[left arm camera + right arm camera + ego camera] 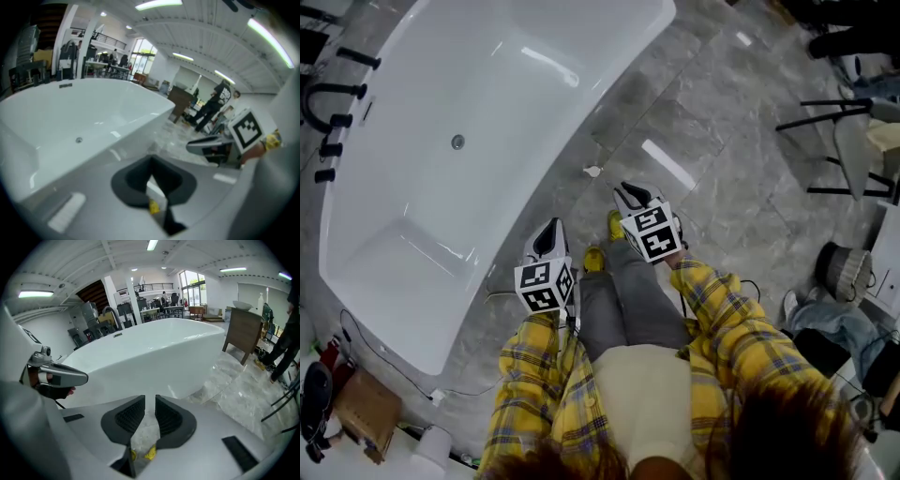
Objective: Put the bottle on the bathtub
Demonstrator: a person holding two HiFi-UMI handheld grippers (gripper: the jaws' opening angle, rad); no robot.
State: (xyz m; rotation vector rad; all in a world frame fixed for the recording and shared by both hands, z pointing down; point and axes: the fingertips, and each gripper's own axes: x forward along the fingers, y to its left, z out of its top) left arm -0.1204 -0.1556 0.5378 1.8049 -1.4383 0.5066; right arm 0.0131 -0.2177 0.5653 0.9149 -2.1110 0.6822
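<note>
The white bathtub fills the upper left of the head view, its far end cut off by the frame; which of the small things around it is the bottle I cannot tell. The grey marble floor lies open along the tub's near rim, with dark furniture well apart at the right. Both tools hang over that floor near the rim, close to the person's yellow shoes. The right tool stands released with a narrow gap, nothing between its pads; the left tool is clenched, tips meeting, empty.
</note>
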